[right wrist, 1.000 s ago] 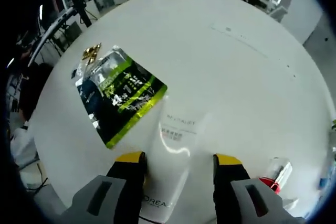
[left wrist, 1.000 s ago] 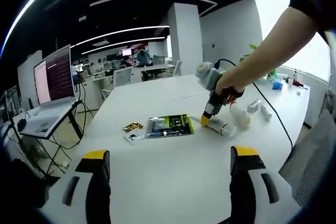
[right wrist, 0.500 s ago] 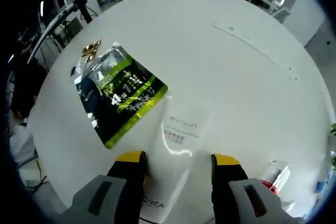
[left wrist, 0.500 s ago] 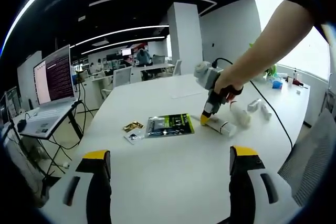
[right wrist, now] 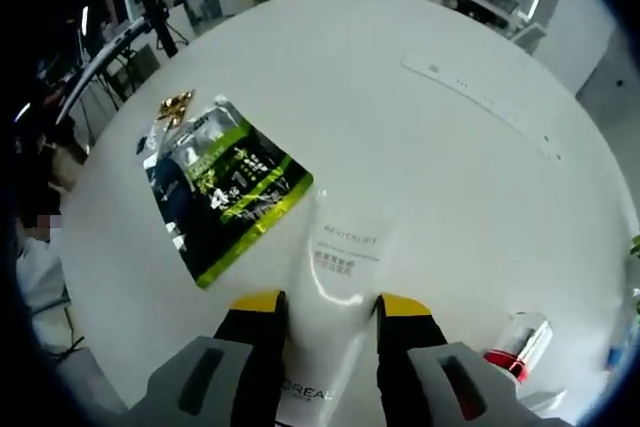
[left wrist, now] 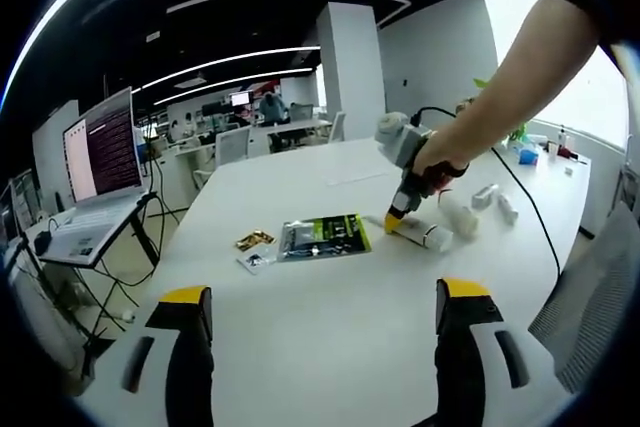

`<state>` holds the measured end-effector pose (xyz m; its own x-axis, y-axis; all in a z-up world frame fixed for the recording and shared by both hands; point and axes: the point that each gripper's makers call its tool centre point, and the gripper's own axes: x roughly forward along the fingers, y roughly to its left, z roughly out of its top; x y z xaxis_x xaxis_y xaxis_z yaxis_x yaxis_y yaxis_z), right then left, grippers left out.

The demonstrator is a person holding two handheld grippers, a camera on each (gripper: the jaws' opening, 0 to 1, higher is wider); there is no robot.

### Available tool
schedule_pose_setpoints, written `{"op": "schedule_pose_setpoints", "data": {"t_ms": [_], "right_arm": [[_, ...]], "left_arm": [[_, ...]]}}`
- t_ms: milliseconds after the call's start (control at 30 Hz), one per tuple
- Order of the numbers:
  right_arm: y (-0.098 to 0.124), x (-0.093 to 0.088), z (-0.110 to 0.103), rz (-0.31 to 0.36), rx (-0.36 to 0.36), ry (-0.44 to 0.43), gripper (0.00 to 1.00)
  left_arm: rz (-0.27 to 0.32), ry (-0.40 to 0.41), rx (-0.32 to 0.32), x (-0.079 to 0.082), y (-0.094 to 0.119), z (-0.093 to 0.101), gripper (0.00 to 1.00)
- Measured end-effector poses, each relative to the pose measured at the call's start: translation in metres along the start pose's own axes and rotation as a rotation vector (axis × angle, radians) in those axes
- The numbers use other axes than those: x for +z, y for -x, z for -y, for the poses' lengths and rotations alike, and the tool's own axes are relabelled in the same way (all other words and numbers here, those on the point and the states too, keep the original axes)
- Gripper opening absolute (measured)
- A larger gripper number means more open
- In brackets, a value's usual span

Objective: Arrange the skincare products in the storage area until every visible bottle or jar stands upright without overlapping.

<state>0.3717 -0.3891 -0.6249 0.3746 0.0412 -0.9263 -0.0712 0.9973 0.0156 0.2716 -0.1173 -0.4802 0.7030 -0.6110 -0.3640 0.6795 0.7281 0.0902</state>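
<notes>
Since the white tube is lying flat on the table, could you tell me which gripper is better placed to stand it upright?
The right gripper: its jaws straddle the white tube, closed in against its sides. The left gripper hangs open over bare table, well short of the tube.

Bright ceiling strips light the scene, glare on the white table (right wrist: 480,197), edges fisheye-bent and soft.

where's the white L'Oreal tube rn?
Right gripper view: white L'Oreal tube lies on the white table between the right gripper jaws, beside the green-black sachet.
</notes>
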Motion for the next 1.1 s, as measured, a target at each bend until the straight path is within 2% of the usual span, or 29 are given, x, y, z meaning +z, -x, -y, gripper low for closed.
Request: {"op": "schedule_pose_setpoints", "data": {"t_ms": [67,233,300,433,600,633,767,1100], "right_arm": [[0.0,0.003,0.0,0.035,-0.01,0.004,0.27],[0.0,0.005,0.0,0.051,0.013,-0.003,0.25],[0.011,0.001,-0.004,0.078,0.01,0.0,0.25],[0.014,0.006,-0.004,0.119,0.027,0.005,0.25],[0.044,-0.006,-0.018,0.178,0.027,0.013,0.24],[0.041,-0.001,-0.013,0.182,0.026,0.014,0.24],[0.05,0.005,-0.009,0.233,0.006,0.031,0.24],[0.077,-0.001,-0.013,0.33,-0.015,0.004,0.24]], "left_arm": [[-0.002,-0.002,0.001,0.0,0.0,0.0,0.86],[-0.006,-0.012,0.0,-0.002,0.0,0.0,0.85],[-0.006,-0.014,-0.002,-0.002,0.0,0.0,0.85],[-0.007,-0.021,-0.005,-0.002,0.0,0.002,0.85],[-0.006,-0.032,-0.012,-0.001,0.0,0.004,0.85],[-0.005,-0.032,-0.012,-0.001,0.0,0.004,0.85],[-0.001,-0.035,-0.011,0.0,0.0,0.003,0.85],[0.002,-0.032,-0.016,-0.002,-0.001,0.001,0.84]]}}
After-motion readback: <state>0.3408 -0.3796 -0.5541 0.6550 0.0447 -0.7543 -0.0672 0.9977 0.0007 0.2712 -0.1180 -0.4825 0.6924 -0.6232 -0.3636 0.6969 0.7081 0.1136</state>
